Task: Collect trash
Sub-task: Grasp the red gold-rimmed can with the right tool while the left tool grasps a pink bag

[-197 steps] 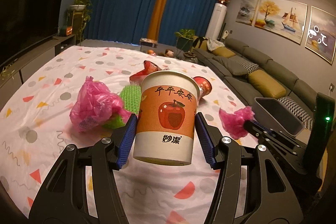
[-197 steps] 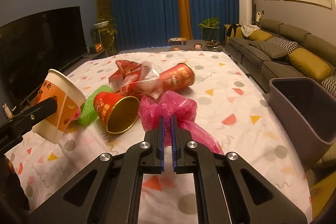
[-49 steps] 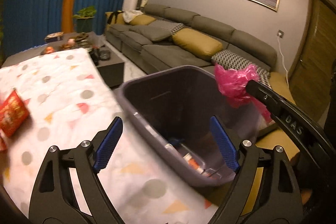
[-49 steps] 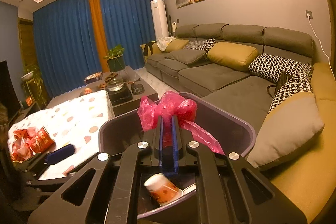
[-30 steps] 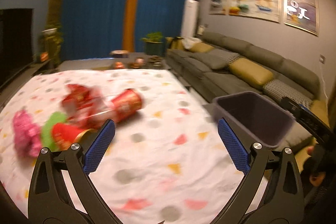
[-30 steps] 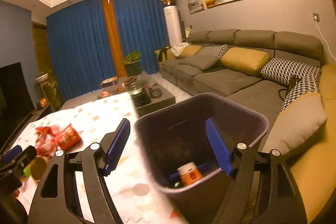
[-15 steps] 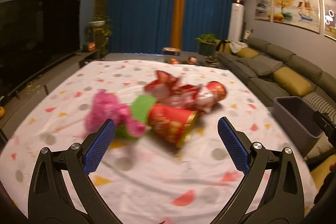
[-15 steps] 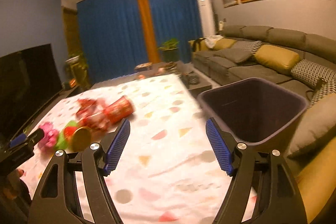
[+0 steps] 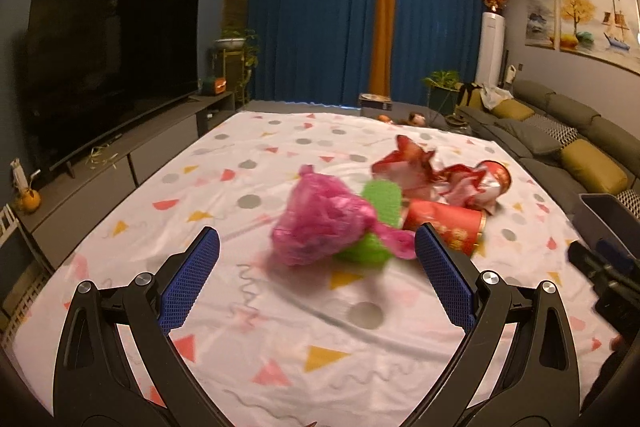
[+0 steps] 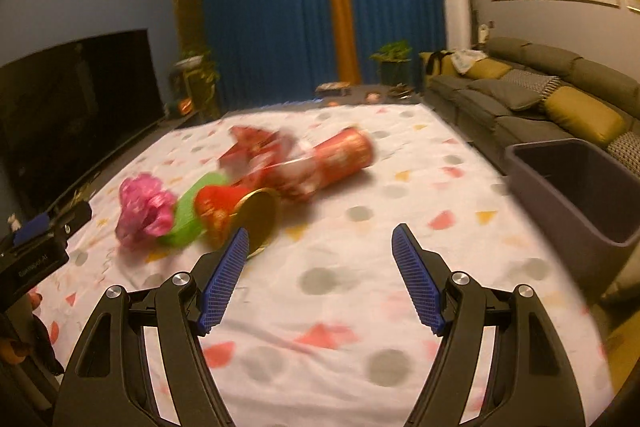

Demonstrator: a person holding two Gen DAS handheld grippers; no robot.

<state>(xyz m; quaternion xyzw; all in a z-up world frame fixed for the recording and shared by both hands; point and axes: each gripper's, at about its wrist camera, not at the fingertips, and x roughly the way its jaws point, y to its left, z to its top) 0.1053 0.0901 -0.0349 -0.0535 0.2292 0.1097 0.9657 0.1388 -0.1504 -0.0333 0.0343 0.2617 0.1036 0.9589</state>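
Note:
A pile of trash lies on the white patterned tablecloth (image 9: 248,187): a crumpled pink plastic bag (image 9: 320,223), a green mesh wrap (image 9: 380,203), a red paper cup (image 9: 444,227) on its side, red crinkled wrappers (image 9: 412,167) and a red can (image 9: 496,179). My left gripper (image 9: 316,275) is open and empty, just in front of the pink bag. My right gripper (image 10: 320,275) is open and empty, just right of the red cup (image 10: 236,215). The pink bag (image 10: 146,207) and red can (image 10: 344,155) show there too.
A dark grey bin (image 10: 580,187) stands off the table's right edge, also in the left wrist view (image 9: 612,215). A grey sofa (image 10: 540,95) runs along the right wall. A television (image 9: 104,67) on a low cabinet stands left. Blue curtains hang behind.
Both grippers have swung from the bin back over the table and closer to the trash pile. The pink bag from the right gripper and the apple cup are gone from them.

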